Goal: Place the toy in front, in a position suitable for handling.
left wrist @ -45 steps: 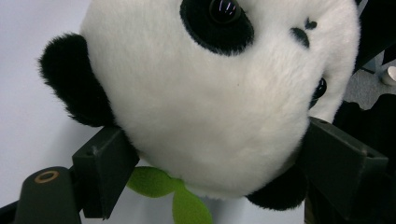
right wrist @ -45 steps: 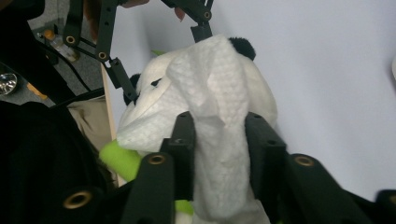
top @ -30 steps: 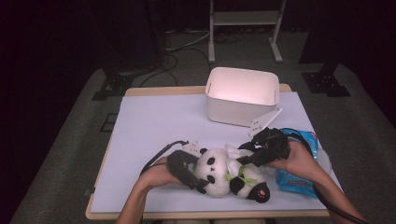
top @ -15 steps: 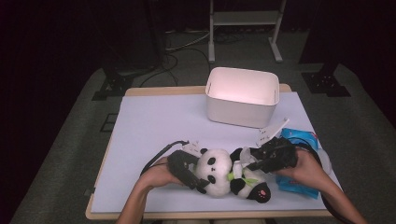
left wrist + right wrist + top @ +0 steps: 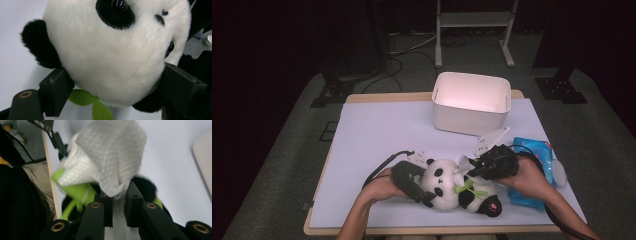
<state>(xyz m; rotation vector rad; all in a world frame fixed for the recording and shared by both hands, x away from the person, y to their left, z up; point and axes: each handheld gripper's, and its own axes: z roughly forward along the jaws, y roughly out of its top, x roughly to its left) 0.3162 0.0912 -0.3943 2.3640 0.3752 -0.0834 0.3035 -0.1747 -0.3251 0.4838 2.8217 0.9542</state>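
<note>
The left gripper (image 5: 424,192) lies low on the table (image 5: 377,135), jaws spread wide around the head of the panda toy (image 5: 447,187). In the left gripper view, the head (image 5: 117,50) fills the span between the two jaws: one jaw pad presses below the black ear, the other sits against the far cheek. A green felt leaf (image 5: 93,103) hangs just under the head, between the jaws and close to the near one.

The right gripper (image 5: 472,167) sits at the other side of the toy, above its body. Its jaws have just been closing and now stand nearly together, pinching a white wipe (image 5: 110,162). The wipe rises from between the pads in a crumpled fold; the panda's black and green parts lie directly beyond the jaw tips.

Behind the right gripper lies a blue wipe packet (image 5: 534,160). Well beyond both pairs of jaws stands a white bin (image 5: 472,117).
</note>
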